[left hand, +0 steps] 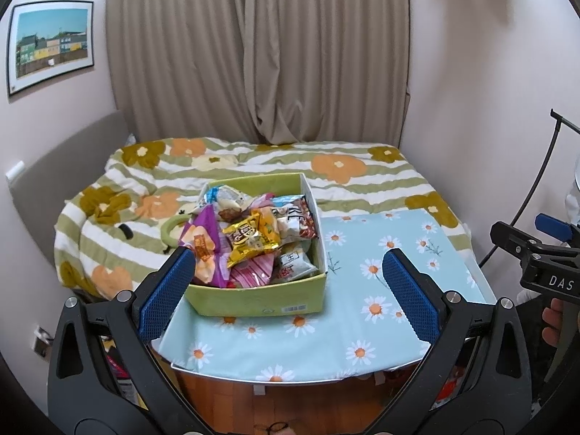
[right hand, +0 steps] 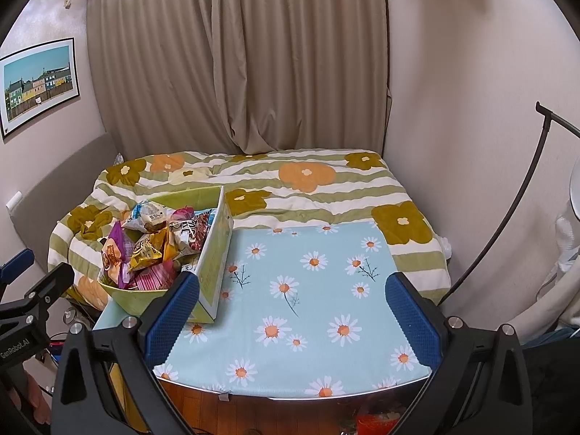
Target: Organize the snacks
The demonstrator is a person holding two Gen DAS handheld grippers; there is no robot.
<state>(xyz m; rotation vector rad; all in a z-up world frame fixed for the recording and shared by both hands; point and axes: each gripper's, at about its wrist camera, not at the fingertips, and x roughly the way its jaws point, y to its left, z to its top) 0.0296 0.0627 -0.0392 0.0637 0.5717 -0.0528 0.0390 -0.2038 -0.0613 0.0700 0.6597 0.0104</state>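
Both claws spread wide, nothing pinched: left gripper (left hand: 290,290), right gripper (right hand: 293,306) hang at the near table edge. Snack packets (left hand: 250,239), crinkly foil and plastic, heaped in green cardboard box (left hand: 253,299) on daisy tablecloth (left hand: 380,311). Fits unsorted pile or finished tidy-up; can't tell which

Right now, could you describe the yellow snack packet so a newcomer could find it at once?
Start at the daisy-print table, then the green box on its left side. The yellow packet lies on top of the heap, the only gold-yellow wrapper, between a purple packet and a white-and-brown one.
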